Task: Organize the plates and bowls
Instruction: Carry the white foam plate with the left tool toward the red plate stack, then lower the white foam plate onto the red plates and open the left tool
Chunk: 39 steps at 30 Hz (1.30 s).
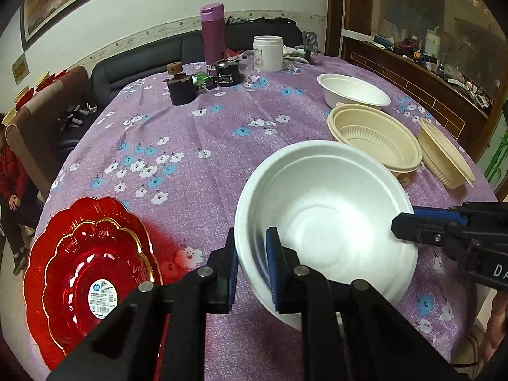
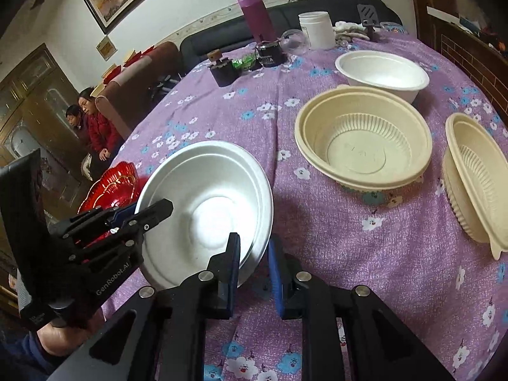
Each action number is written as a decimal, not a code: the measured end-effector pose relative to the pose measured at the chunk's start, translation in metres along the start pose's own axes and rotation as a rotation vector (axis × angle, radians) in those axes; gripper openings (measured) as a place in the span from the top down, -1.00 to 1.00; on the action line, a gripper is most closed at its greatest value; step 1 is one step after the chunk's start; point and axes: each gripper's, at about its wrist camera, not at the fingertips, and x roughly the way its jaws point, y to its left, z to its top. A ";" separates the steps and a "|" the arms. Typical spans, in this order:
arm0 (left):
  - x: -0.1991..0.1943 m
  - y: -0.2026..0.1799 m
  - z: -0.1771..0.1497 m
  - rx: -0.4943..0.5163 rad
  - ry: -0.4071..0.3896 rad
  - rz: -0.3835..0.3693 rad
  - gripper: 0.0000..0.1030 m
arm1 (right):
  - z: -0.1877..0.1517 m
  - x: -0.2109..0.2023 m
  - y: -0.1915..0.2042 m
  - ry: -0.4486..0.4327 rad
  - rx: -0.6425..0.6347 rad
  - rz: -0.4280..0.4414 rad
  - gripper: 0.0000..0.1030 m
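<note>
Both hand-held grippers pinch white bowl (image 1: pixel 324 219) rim, lifted at frame centre: left hand-held gripper (image 1: pixel 252 270), right hand-held gripper (image 2: pixel 254 270). Red plates (image 1: pixel 92 273) stacked lower left. Second white bowl (image 1: pixel 352 90) and two beige bowls (image 1: pixel 374 136) unstacked upper right.

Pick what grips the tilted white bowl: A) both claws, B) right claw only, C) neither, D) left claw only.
A: the left claw pinches the near rim of the white bowl, and the right claw clamps the opposite rim.
</note>
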 end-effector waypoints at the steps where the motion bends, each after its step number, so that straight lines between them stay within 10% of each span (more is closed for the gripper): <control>1: -0.001 0.001 0.000 -0.003 -0.003 0.000 0.69 | 0.000 -0.001 0.001 -0.002 -0.002 0.001 0.63; 21: -0.057 0.067 -0.002 -0.121 -0.103 0.082 0.69 | 0.031 -0.006 0.069 -0.038 -0.132 0.070 0.62; 39: -0.054 0.179 -0.075 -0.345 0.006 0.196 0.67 | 0.024 0.100 0.180 0.166 -0.278 0.186 0.62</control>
